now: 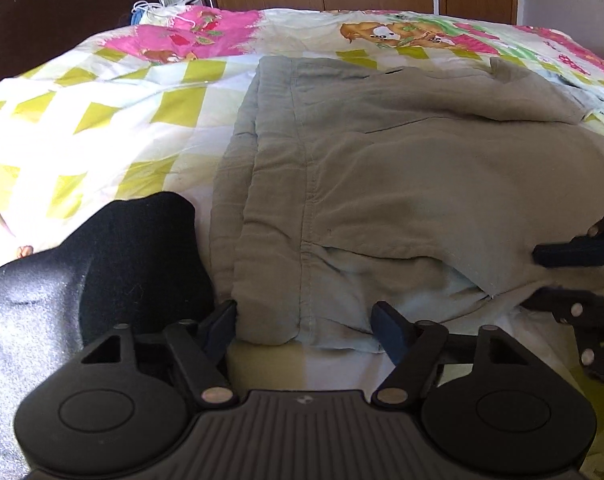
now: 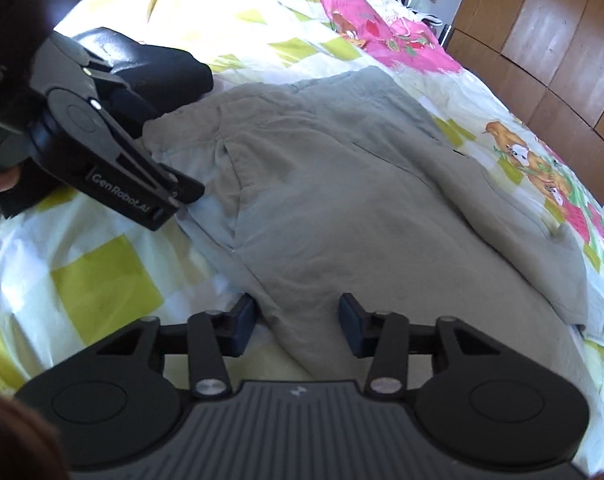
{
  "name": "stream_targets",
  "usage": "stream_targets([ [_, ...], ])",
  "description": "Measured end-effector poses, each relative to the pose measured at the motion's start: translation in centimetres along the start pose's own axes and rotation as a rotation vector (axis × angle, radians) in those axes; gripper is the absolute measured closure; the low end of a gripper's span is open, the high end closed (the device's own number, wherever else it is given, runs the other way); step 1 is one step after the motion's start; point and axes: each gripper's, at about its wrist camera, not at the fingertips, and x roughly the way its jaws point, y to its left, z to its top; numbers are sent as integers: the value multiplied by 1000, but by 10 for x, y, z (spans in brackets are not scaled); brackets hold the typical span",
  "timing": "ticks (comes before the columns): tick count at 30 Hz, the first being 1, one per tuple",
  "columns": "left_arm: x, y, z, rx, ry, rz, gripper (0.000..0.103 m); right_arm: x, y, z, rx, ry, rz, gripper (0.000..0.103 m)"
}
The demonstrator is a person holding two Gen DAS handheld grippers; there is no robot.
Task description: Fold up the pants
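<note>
Khaki pants (image 1: 402, 184) lie between both grippers' wide-open, empty fingers (image 1: 386, 318); black garment (image 1: 141, 256) crowds the left.

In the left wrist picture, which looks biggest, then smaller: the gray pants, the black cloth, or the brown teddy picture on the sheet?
1. gray pants
2. black cloth, though it lies close to the camera, so it may look bigger than it is
3. teddy picture, far away
</note>
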Motion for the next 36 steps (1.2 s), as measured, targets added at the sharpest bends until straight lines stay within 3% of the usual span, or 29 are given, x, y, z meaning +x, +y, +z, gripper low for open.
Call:
stream_targets([
  [1,-2,4,0,-15,7,-7,37,0,1,3,3,6,10,92],
  [2,-3,7,-1,-30,18,-2,47,1,2,5,6,19,17,94],
  [4,-9,13,-5,-52,37,-15,52,-1,5,6,-6,25,18,97],
  [7,-22,15,-13,-47,61,-14,60,-12,10,1,-2,30,89,98],
  [9,-33,14,-23,-30,95,17,83,-25,19,-3,-29,21,128,99],
  [12,-51,21,-43,-52,115,10,86,-41,29,-10,-54,21,159,98],
  [15,-69,16,-52,-45,70,11,85,-45,35,-18,-42,42,209,97],
  [18,-79,5,-47,-36,34,3,84,-40,38,-21,-16,62,210,91],
  [22,-88,-20,-29,21,-28,20,81,-63,12,-26,119,8,197,83],
  [27,-85,-77,4,53,-95,-158,78,-106,-60,-67,345,-21,32,80],
  [33,-53,-197,36,184,-86,-406,78,-156,-179,-181,705,99,-347,79],
  [36,-46,-258,43,276,-74,-493,77,-186,-225,-240,884,122,-486,79],
])
